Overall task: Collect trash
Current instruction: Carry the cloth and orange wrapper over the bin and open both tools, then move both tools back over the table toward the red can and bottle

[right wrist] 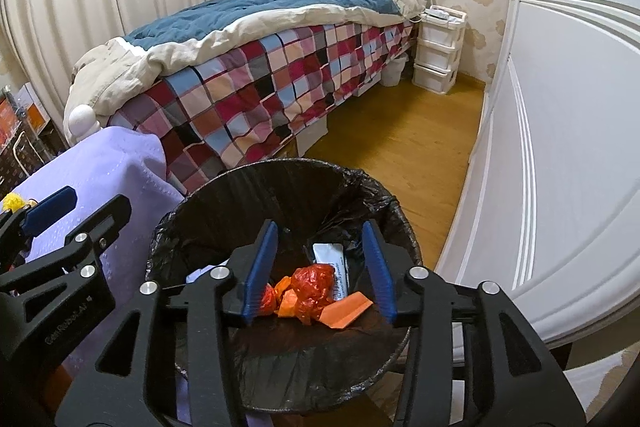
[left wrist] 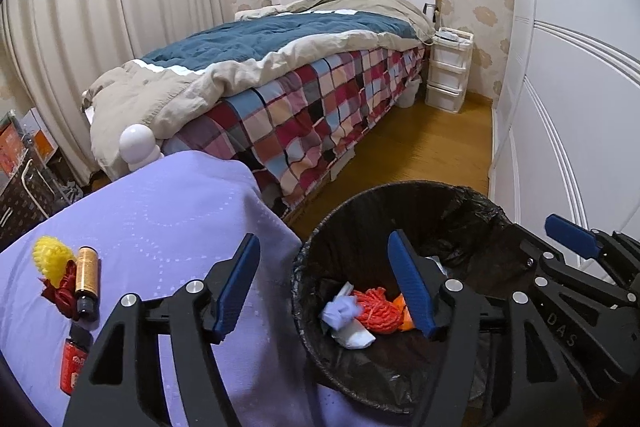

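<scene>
A black-lined trash bin point(left wrist: 348, 223) point(right wrist: 248, 187) stands on the floor beside a purple-covered table point(left wrist: 160, 211). Inside lie an orange net ball point(left wrist: 376, 311), white and pale blue tissue point(left wrist: 344, 311), a red plastic wad point(right wrist: 312, 287), orange paper point(right wrist: 348, 311) and a white packet point(right wrist: 330, 255). My left gripper point(left wrist: 328, 283) is open and empty, straddling the bin's left rim. My right gripper point(right wrist: 320, 269) is open and empty above the bin's inside. On the table's left lie a yellow spiky ball point(left wrist: 52, 259), a red string point(left wrist: 62, 291), a gold bottle point(left wrist: 86, 279) and a red bottle point(left wrist: 74, 359).
A bed point(left wrist: 280, 75) with a checked sheet and blue quilt stands behind the table. White wardrobe doors point(left wrist: 568, 87) run along the right. A white drawer unit point(left wrist: 448, 71) stands by the headboard. Wooden floor point(right wrist: 400, 147) lies between bed and wardrobe.
</scene>
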